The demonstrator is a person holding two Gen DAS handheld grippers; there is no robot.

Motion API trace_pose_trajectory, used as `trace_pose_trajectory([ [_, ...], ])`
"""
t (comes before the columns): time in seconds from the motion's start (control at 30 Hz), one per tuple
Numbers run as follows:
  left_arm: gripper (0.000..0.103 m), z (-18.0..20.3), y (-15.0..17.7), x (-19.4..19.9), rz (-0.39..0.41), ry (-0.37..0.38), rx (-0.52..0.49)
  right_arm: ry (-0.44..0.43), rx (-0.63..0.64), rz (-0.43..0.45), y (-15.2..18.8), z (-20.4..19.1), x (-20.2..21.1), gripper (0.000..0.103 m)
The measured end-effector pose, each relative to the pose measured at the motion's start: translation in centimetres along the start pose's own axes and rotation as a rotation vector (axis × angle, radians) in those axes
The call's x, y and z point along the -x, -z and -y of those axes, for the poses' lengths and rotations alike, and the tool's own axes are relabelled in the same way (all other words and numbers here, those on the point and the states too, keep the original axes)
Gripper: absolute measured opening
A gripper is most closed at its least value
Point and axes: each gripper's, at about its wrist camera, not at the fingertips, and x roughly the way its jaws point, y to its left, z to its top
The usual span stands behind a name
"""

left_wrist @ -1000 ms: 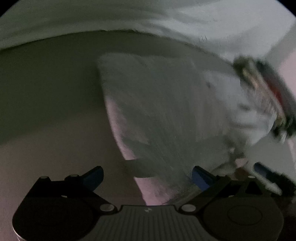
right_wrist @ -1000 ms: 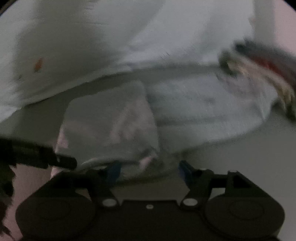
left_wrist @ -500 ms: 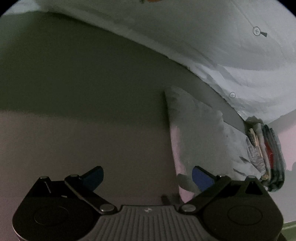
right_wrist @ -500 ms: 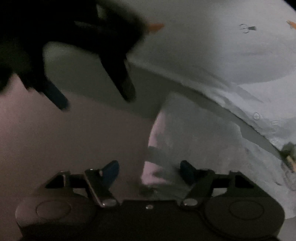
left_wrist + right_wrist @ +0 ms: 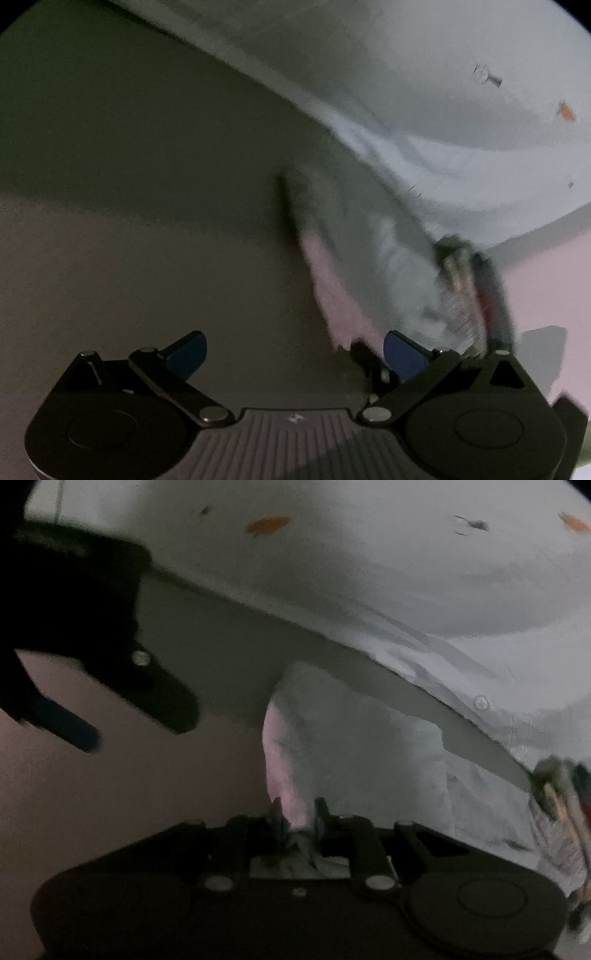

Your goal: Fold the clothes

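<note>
Since half a second ago the right claw (image 5: pixel 298 818) has closed on the near edge of the pale folded cloth (image 5: pixel 354 753), whose length runs away from it across the table (image 5: pixel 122 794). Left of the cloth, the left claw (image 5: pixel 293 349) hangs open, empty.

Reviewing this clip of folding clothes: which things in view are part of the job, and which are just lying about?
Part of the job:
- pale folded cloth, near edge pinched by the right hand-held gripper
- left hand-held gripper, open, holding nothing

Lying about:
- white patterned sheet behind
- multicoloured folded stack at the right
- bare surface underneath
</note>
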Motion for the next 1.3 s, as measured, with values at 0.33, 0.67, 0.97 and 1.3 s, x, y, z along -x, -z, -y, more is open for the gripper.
trace_pose_trajectory([
  [0.33, 0.029, 4.5, -5.0, -11.4, -0.016, -0.097, 0.155, -0.224, -0.212, 0.074, 0.3, 8.0, 3.3, 0.016],
  [0.67, 0.016, 24.5, -4.6, -15.3, 0.113, -0.001, 0.002, -0.317, -0.481, 0.23, 4.5, 24.9, 6.3, 0.016],
  [0.97, 0.089, 38.5, 1.7, -29.7, -0.077, -0.019, -0.458, 0.05, -0.657, 0.093, 14.7, 38.9, 4.3, 0.044],
  [1.3, 0.095, 27.1, 5.4, -24.2, -0.073, -0.312, -0.341, -0.116, -0.984, 0.071, 21.5, 40.9, 1.7, 0.077],
])
